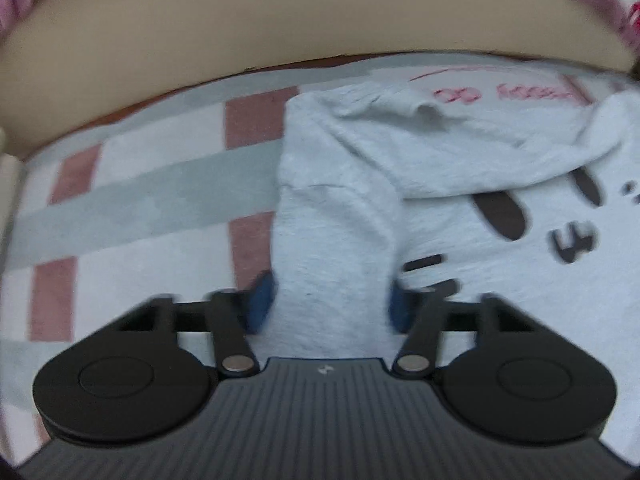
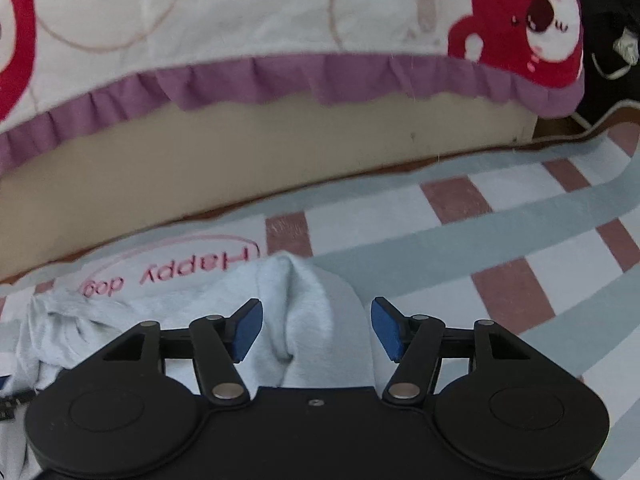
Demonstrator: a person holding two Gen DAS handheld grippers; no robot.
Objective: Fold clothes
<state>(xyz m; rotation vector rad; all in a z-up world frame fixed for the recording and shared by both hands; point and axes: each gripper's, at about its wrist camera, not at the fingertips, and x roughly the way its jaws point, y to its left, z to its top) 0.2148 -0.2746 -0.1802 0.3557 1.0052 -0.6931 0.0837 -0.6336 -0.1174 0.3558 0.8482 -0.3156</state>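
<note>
two tools straddling sweatshirt sleeves.

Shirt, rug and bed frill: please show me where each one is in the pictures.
Shirt (image 1: 336, 216), left wrist view, on the sleeve.
Rug (image 2: 460, 240), right wrist view, on a pale square.
Bed frill (image 2: 280, 80), right wrist view, on its purple pleats.

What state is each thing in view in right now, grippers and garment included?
Left gripper: blue pads against a sleeve of the garment on both sides, shut on it.
Right gripper: open, pads apart, a bunched fold lying between them.
Light grey sweatshirt: unfolded, crumpled, lying on the rug.
Checked rug: spread flat under the sweatshirt.
Frilled bed cover: hanging over the bed's side.
</note>
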